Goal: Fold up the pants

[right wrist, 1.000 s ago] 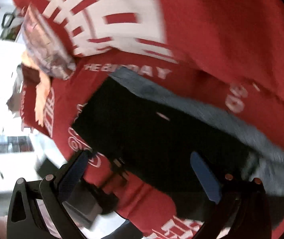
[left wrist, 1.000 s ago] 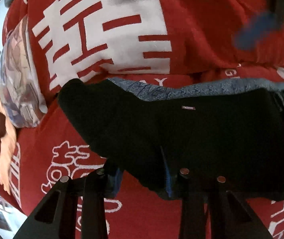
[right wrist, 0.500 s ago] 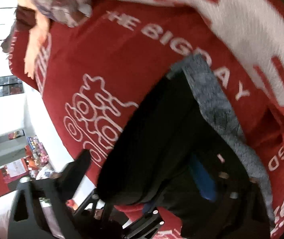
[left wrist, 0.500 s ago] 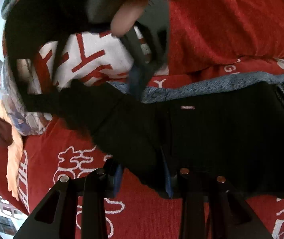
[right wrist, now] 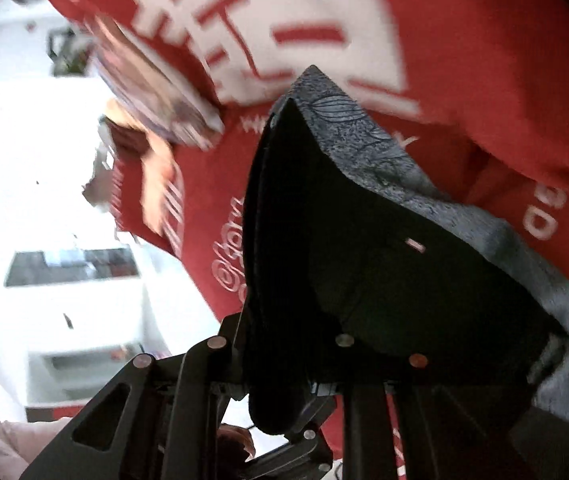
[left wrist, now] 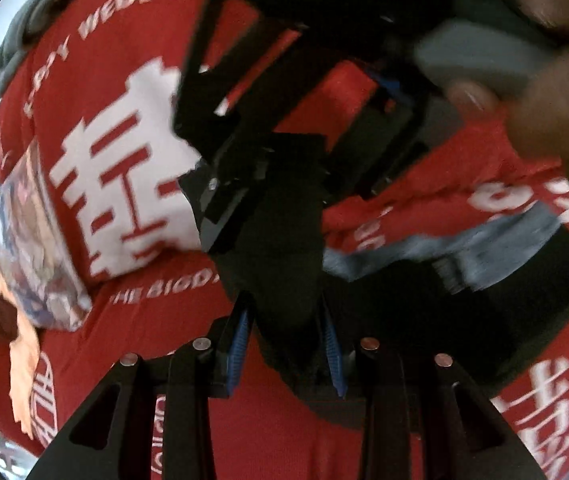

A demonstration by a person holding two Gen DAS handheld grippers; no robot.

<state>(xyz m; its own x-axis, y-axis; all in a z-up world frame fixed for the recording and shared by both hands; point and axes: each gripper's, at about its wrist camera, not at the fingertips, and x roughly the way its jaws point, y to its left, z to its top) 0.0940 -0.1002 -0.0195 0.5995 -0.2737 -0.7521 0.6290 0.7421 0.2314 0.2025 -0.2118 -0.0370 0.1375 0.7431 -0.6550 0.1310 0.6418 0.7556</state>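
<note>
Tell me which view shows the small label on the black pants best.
The right wrist view: the small label sits clear and lit on the black pants, near the grey lining. In the left wrist view the bunched pants show no label; the other tool covers much of them.

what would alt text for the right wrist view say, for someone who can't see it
The right gripper, its jaws just closed, pinches a fold of the black pants, lifting them into a peak above a red blanket with white lettering. A grey inner lining shows along the pants' edge; the background is blurred.
</note>
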